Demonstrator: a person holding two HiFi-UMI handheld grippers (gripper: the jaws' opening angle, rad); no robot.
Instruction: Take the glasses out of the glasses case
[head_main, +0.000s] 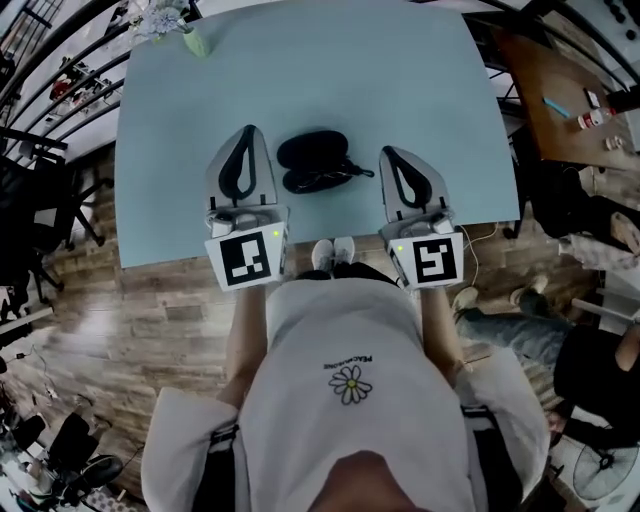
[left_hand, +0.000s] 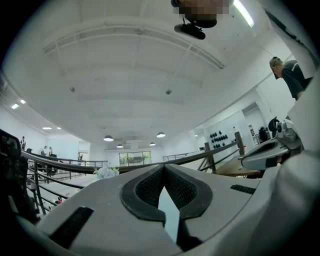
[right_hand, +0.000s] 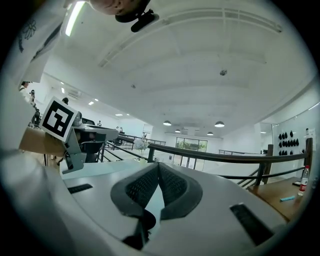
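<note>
Glasses case (head_main: 312, 150) lies open on the bench (head_main: 420, 90) between our grippers, long axis crosswise, glasses (head_main: 322, 181) apparently inside. Left gripper (head_main: 247, 132) sits marginally nearer than right gripper (head_main: 392, 152) — both jaws together, empty.

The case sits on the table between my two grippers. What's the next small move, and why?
Probably open the right gripper and ease it toward the glasses. Both it and the left gripper are shut on nothing. They flank the glasses case without touching it. The case already looks open, with the glasses lying in its near half.
</note>
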